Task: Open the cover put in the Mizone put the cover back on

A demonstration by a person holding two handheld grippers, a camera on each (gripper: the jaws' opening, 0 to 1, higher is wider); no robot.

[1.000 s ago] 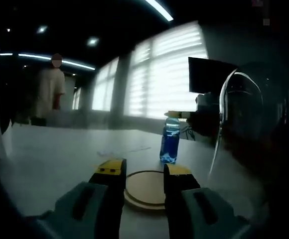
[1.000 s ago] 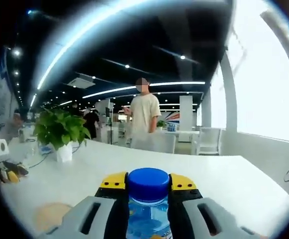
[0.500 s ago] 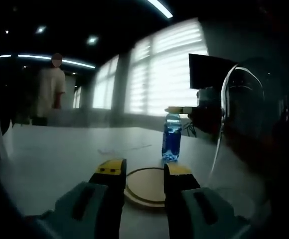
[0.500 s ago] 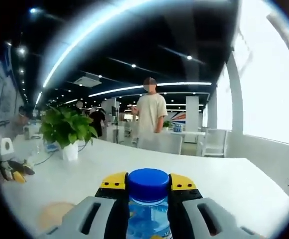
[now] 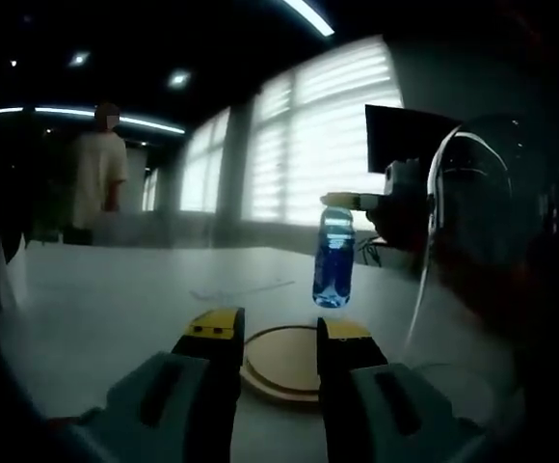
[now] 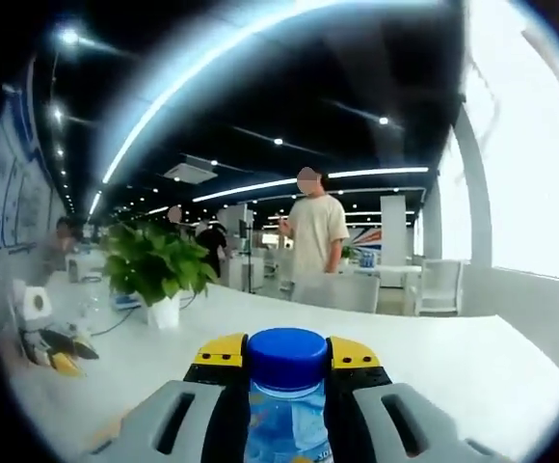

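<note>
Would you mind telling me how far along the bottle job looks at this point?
Done: the right gripper is shut on the bottle, which hangs above the table. In hand: nothing else; the left gripper is open over a round wooden disc. Left: the blue cap is on, so everything after the pickup remains.

- Right gripper view: blue bottle (image 6: pixel 287 424) cut off by the bottom edge below its shoulder; label unreadable.
- Bottle's neck hidden between the right gripper (image 6: pixel 287 359) jaws (only the blue cap (image 6: pixel 287 355) is clear).
- Left gripper view: round wooden disc (image 5: pixel 284 359) partly hidden behind the left gripper (image 5: pixel 276 333) jaws.
- Same view: the hand (image 5: pixel 407 207) at the bottle's top is dark and blurred; grip unclear.
- Standing person (image 5: pixel 96 178): hazy, underexposed.
</note>
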